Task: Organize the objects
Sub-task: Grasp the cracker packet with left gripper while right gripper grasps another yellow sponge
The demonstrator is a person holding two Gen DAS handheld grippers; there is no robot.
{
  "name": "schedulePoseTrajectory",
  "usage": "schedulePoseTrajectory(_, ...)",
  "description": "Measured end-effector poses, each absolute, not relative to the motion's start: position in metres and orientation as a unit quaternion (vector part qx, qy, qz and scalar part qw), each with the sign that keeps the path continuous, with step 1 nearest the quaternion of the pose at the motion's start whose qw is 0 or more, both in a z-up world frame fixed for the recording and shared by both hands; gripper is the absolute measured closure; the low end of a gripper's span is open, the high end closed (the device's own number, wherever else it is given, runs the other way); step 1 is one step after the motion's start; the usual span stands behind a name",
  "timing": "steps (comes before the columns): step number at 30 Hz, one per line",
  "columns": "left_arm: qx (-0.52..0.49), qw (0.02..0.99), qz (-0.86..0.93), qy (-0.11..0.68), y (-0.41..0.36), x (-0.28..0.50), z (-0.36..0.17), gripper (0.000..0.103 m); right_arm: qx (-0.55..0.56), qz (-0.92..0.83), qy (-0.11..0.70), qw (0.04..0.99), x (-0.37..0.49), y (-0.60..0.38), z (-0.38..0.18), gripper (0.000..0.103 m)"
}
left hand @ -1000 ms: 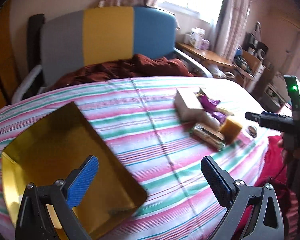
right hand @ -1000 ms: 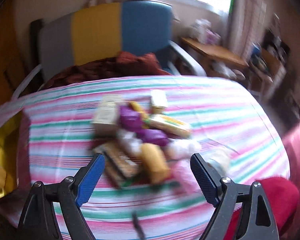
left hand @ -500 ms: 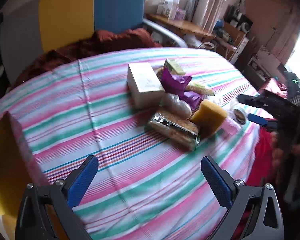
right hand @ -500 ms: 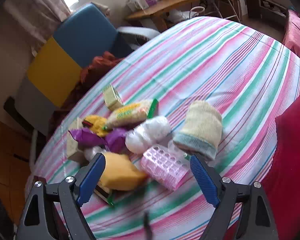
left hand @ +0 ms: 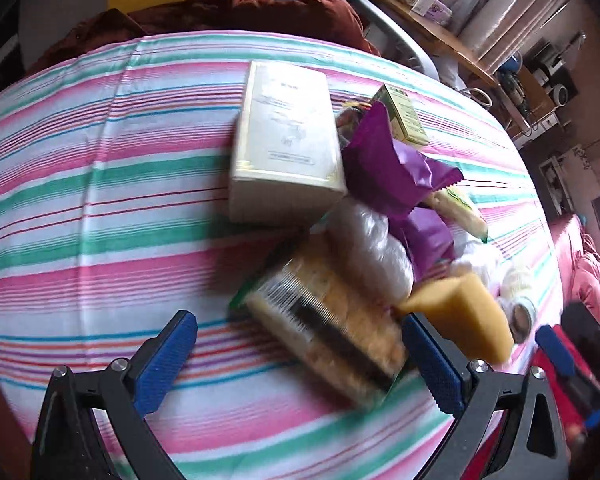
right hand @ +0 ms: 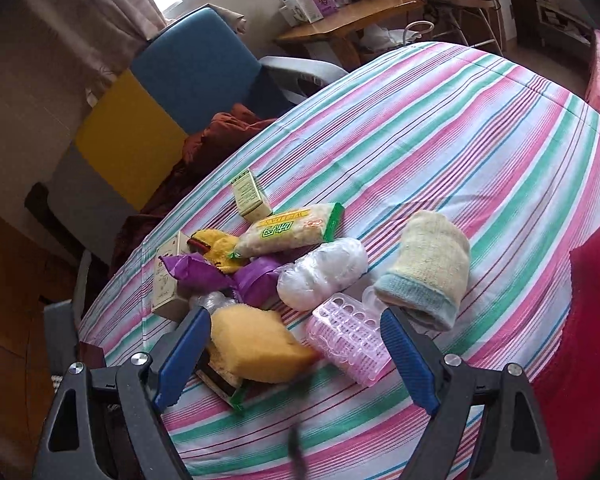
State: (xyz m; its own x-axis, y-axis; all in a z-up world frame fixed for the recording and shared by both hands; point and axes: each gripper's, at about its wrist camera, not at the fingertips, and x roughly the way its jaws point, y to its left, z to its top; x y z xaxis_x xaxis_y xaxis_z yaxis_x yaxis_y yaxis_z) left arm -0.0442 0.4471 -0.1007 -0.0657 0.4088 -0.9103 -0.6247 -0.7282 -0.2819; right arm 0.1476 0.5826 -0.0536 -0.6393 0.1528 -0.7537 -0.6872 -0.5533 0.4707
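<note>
Your left gripper [left hand: 298,358] hangs low over the striped cloth [left hand: 100,200], jaws wide apart around the blurred snack pack [left hand: 328,336], not touching. Your right gripper [right hand: 296,352] tilts down, jaws apart, empty, bracketing the yellow sponge [right hand: 256,350] and pink roller [right hand: 348,338].

A striped tablecloth [right hand: 480,152] — pink, green and white — covered the table. Behind it stood a chair with a blue panel [right hand: 196,68] and a yellow panel [right hand: 128,136], a rust-brown cloth [left hand: 236,12] bunched on its seat. Farther back, a wooden side table [right hand: 352,20] carried small boxes [right hand: 300,2] near the curtained window — a pale curtain [right hand: 76,12] hung at left.
</note>
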Motion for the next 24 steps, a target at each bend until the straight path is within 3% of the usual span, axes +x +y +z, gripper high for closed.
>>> schedulePoseTrajectory(9,-0.524,0.38,0.74,0.182,0.464,-0.029,-0.112,0.001,-0.338,0.825,0.378,0.249,0.143,0.577,-0.05,0.017)
schedulePoseTrajectory(19,-0.485,0.43,0.73,0.216,0.412,-0.027,-0.101,0.053,-0.387,0.827,0.339,0.229,0.121,0.563,-0.055,0.024)
schedulePoseTrajectory(24,-0.479,0.442,0.728,0.212,0.395,-0.023,-0.1,0.055,-0.446,0.826,0.261,0.224,0.093,0.544,-0.06,0.028)
